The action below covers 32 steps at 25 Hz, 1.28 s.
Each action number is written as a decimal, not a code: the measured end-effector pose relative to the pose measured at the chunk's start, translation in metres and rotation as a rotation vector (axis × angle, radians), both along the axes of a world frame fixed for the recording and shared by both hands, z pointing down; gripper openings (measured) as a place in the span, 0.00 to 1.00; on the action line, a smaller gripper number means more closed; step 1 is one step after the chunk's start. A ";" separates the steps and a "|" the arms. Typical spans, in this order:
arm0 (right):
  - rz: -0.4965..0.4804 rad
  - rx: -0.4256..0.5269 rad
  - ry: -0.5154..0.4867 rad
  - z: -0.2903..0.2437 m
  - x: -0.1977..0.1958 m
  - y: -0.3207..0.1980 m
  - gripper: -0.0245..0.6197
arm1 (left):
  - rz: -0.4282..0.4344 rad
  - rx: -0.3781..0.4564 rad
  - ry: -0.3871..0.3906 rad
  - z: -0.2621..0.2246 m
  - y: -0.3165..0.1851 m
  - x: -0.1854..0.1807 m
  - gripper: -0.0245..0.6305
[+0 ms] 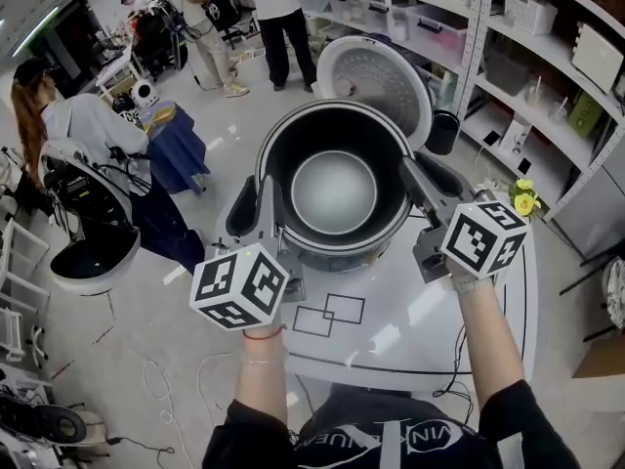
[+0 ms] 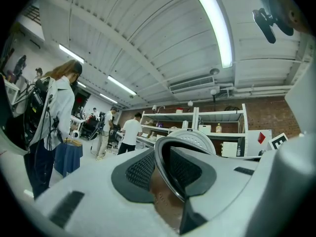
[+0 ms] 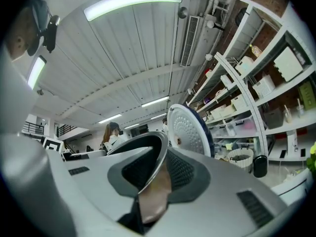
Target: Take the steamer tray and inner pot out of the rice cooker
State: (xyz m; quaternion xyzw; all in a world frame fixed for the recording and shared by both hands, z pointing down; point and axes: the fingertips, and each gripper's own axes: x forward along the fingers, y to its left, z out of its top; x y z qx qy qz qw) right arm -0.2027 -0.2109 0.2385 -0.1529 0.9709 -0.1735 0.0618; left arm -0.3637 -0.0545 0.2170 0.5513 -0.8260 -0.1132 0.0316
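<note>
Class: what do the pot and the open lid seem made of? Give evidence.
Pot: likely metal, dark coated walls, thin shiny rim that mirrors light. Lid: white, probably plastic shell with a pale dotted inner plate, possibly metal.

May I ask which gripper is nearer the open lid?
Right. The right gripper clamps the inner pot on the side toward the lid; the left gripper clamps its opposite rim, farther off.

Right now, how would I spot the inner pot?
Find the white table, then the rice cooker's white dotted lid standing open at its far side. Just in front is the inner pot: a big dark round bowl with a shiny bottom, the only thing pinched on both sides by gripper fingers.
</note>
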 end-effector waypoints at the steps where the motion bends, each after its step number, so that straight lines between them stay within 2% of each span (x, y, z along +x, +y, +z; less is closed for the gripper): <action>1: 0.002 -0.003 -0.008 -0.003 0.006 0.000 0.16 | 0.005 0.004 0.000 -0.002 0.000 0.005 0.18; 11: 0.067 -0.009 -0.007 -0.002 0.089 0.012 0.17 | 0.087 0.018 0.020 -0.001 -0.002 0.075 0.18; 24: 0.154 -0.096 0.049 0.060 0.213 0.028 0.17 | 0.203 -0.062 0.157 0.077 -0.010 0.180 0.17; 32: 0.198 -0.153 0.096 0.107 0.277 0.048 0.17 | 0.270 -0.142 0.199 0.125 -0.001 0.238 0.17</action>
